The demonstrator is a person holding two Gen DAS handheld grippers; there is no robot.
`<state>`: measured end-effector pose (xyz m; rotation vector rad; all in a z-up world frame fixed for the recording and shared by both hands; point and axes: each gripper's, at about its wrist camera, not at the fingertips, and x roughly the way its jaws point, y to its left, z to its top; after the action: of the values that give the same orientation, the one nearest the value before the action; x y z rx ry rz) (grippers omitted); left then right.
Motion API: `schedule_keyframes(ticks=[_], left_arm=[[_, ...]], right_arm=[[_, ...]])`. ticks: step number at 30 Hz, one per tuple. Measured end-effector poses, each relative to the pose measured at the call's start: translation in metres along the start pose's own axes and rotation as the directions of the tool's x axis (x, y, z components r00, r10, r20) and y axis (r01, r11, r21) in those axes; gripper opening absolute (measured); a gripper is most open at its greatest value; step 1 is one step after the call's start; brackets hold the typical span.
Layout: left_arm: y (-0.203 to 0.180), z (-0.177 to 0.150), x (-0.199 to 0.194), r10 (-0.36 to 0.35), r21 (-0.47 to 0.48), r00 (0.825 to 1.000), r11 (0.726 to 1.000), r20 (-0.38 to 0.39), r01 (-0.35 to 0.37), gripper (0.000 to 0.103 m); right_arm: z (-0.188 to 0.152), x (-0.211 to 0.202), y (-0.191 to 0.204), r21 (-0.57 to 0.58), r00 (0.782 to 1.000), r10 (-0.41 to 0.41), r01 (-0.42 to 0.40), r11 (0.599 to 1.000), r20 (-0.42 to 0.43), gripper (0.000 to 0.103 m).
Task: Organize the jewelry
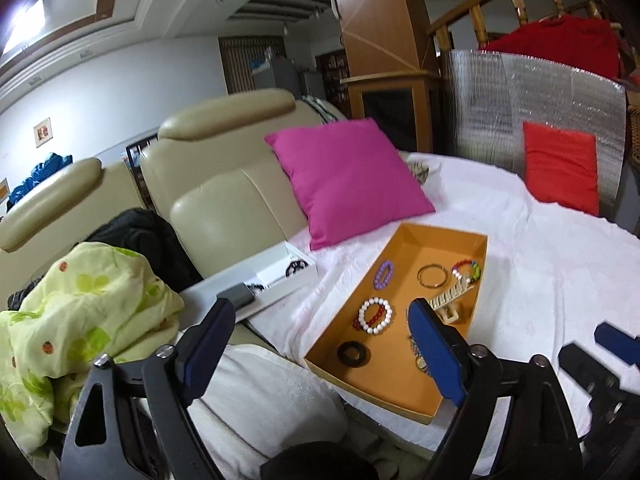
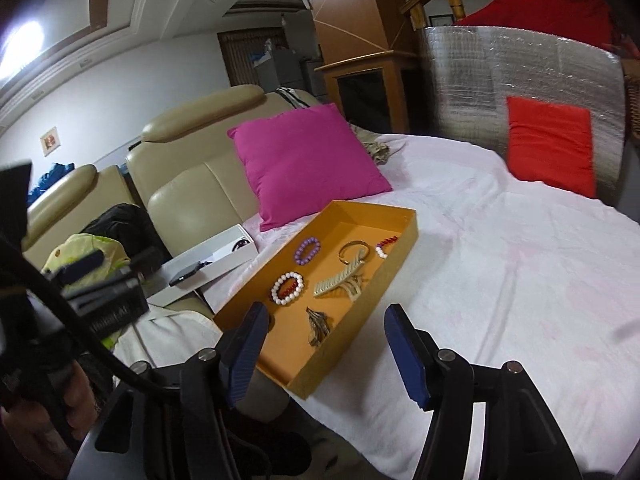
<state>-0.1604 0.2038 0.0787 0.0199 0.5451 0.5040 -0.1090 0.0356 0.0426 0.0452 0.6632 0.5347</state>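
Both grippers hang above the near end of the bed with their blue pads spread apart and nothing between them. From the left wrist view, the left gripper sits over the near left corner of the orange tray, its right pad covering part of a tangled chain. The right gripper hovers over the tray's near right edge.

Inside the tray lie a purple bead bracelet, a red and white bead bracelet, a thin metal bangle, a multicoloured bead bracelet, a cream hair claw, a black ring and the chain, all apart from one another except the claw, which touches the bangle.

A white tray rests left of the orange one, on the sofa's edge. The magenta cushion leans just behind the orange tray, on the white bed cover.
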Motion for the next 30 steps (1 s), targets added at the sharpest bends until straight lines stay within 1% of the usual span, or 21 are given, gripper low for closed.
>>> schedule_keyframes(ticks=[6,13,21,30], left_arm=[[0.007,0.001,-0.021,-0.017,-0.008,0.999,1.000,0.031,0.017,0.090],[0.010,0.002,-0.037,-0.018,-0.001,0.998,1.000,0.066,0.018,0.090],[0.016,-0.001,-0.039,-0.020,-0.006,0.997,1.000,0.069,0.021,0.090],[0.021,-0.003,-0.038,-0.018,-0.013,0.998,1.000,0.061,0.018,0.090]], right_arm=[[-0.007,-0.025,0.011,-0.001,0.999,-0.034,0.034,0.999,0.021,0.065],[-0.006,-0.043,0.021,-0.005,0.998,-0.033,0.033,0.999,0.048,0.066],[-0.006,-0.045,0.028,-0.003,0.998,-0.039,0.039,0.999,0.046,0.066],[-0.005,-0.042,0.027,0.015,0.999,-0.039,0.038,0.999,0.037,0.066]])
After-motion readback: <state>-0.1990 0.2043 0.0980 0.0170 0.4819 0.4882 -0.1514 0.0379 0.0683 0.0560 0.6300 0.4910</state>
